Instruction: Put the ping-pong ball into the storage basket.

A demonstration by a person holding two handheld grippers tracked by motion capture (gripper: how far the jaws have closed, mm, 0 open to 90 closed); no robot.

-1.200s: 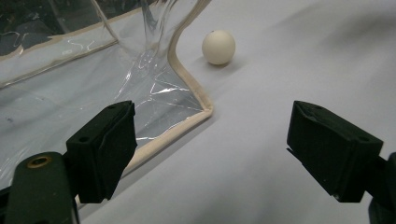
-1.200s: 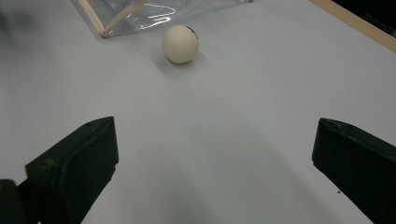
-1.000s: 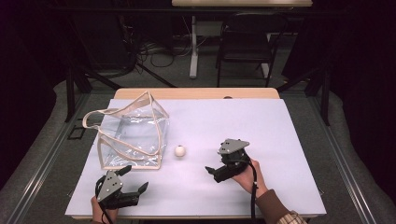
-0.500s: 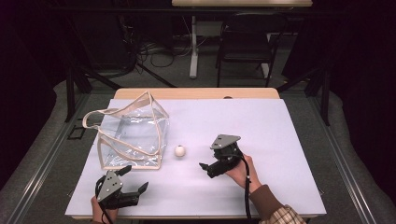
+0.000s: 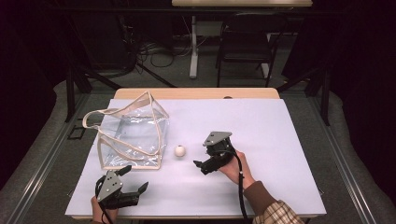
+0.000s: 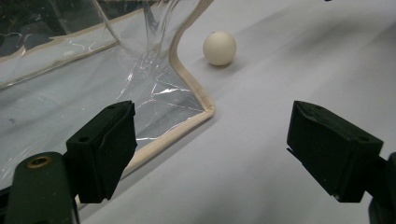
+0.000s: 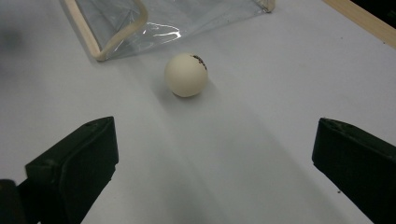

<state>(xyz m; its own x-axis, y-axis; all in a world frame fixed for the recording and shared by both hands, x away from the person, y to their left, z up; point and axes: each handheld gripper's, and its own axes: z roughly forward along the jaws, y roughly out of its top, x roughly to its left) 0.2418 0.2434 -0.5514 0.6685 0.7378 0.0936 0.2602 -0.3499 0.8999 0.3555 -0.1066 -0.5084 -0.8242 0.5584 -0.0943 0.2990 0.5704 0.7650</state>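
Left gripper [image 5: 135, 186] sits at the near edge of the table [image 5: 280, 140], jaws spread wide, holding nothing. From the left gripper view it looks past the near corner of the clear bag [image 6: 70, 74]; the cream trim runs between the jaws.

Right gripper [image 5: 200, 166] is further in, also released and empty, pointed at the ball [image 5: 180, 150]. In the right gripper view the ball [image 7: 186, 74] sits ahead of the jaws, a bit left of their midline, not yet between them.

Ball is on the bare table just beside the bag's right edge, apart from it, not touching as far as I can tell.

My read: the step is picking up the ball with the right gripper.
- nudge left so the ball centres between the pads
- come in low, pads level with its middle, or it'll squirt out
- close slowly, it's light and rolls
- a bumped ball probably rolls toward the bag

Left gripper looks placed to hold the bag's trim open.
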